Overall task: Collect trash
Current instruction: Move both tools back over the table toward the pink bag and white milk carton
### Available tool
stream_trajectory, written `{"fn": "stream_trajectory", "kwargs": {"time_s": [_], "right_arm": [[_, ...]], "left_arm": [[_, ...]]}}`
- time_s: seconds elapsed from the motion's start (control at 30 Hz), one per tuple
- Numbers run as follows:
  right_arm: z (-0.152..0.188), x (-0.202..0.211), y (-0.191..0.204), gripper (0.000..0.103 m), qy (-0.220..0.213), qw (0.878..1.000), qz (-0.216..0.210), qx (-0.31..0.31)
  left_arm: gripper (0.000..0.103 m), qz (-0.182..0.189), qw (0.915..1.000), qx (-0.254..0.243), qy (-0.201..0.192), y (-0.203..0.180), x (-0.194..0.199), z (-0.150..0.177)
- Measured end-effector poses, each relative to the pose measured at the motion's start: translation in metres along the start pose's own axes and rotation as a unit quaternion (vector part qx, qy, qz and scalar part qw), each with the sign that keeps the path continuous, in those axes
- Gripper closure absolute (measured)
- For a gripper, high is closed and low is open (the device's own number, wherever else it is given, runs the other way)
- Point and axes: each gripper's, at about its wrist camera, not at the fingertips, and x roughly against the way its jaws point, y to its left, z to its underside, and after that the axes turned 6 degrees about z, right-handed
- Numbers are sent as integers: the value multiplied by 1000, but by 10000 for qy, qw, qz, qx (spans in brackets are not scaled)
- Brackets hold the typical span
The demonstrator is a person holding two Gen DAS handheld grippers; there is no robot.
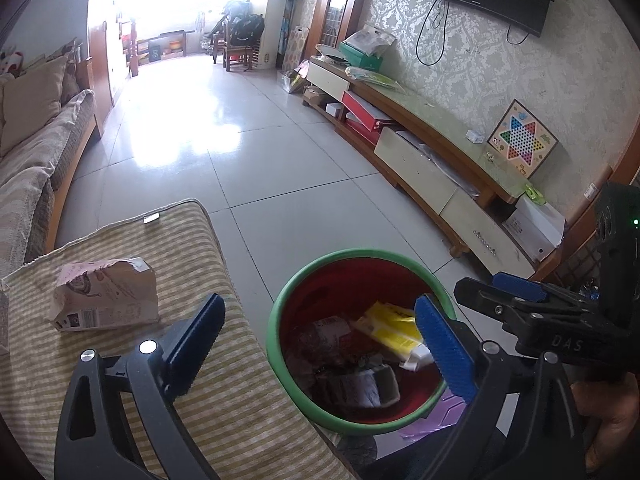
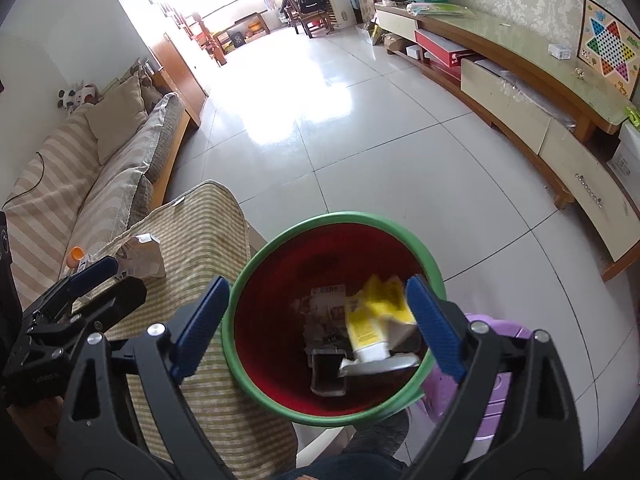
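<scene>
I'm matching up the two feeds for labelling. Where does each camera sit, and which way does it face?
Left wrist: on the left gripper, angled down at the green-rimmed bin and striped cushion; its open fingers, the right gripper and a hand show.
Right wrist: on the right gripper, looking down into the bin; its open fingers and the left gripper show.
Shared: bin, yellow tube, torn paper bag.

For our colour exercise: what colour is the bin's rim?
Green rim, red inside; clearest in the right wrist view.
</scene>
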Motion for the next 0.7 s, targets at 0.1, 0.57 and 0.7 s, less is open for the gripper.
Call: {"fn": "stream_trajectory", "kwargs": {"time_s": [0.1, 0.57, 0.7], "right_arm": [[-3, 3, 6, 5, -8, 10000, 59, 8], [11, 30, 108, 5, -173, 9963, 24, 842], [19, 35, 145, 5, -214, 9936, -119, 1106]], "left_arm": [[8, -124, 9999, 30, -67, 5, 10, 0], [8, -588, 9946, 682, -520, 89, 101, 24], [8, -739, 9911, 873, -678, 118, 133, 38]]}}
